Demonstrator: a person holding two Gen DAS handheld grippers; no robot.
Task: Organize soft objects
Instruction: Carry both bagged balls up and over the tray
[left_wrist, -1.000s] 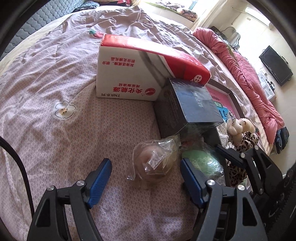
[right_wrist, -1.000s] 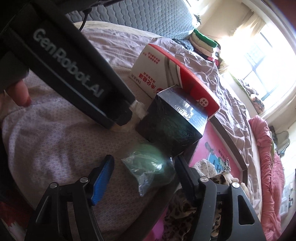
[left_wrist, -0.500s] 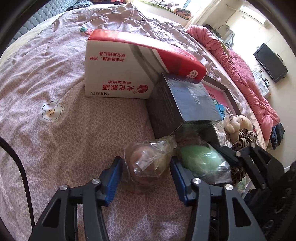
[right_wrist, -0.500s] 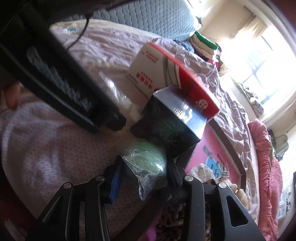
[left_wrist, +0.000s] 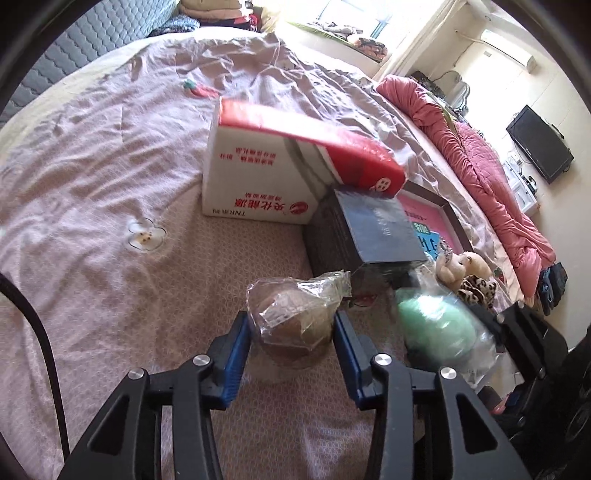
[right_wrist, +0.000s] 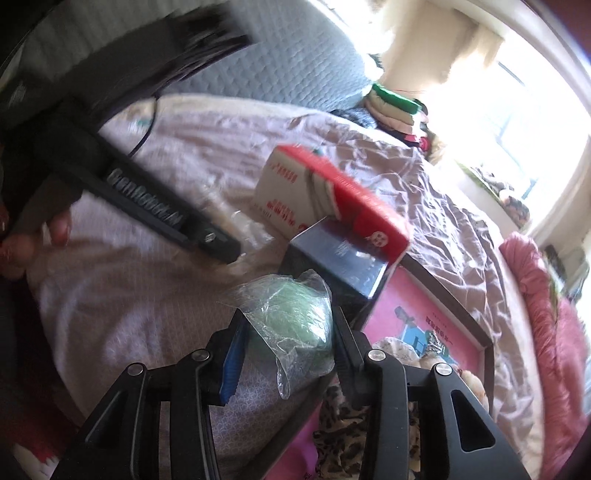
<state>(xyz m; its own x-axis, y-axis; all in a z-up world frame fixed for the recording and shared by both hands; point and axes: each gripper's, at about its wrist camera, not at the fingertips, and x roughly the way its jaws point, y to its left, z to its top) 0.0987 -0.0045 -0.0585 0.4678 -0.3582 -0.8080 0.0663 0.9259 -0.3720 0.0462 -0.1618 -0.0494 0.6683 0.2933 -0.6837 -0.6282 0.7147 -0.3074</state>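
Brown ball (left_wrist: 290, 325) in a crinkly bag, on the bed (left_wrist: 92, 177) beside the black box (left_wrist: 369, 232); left gripper (left_wrist: 291, 343) clamped across its middle. Looks light, squashy; wrap probably slippery. Right view: green ball (right_wrist: 291, 317), bagged too, pinched in the right gripper (right_wrist: 286, 343) near the tray (right_wrist: 487, 350). Grip the body, not loose plastic.

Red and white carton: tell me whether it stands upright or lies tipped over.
Tipped. The red and white carton rests on the bedspread with its print upside down, and its red end overhangs the dark box.
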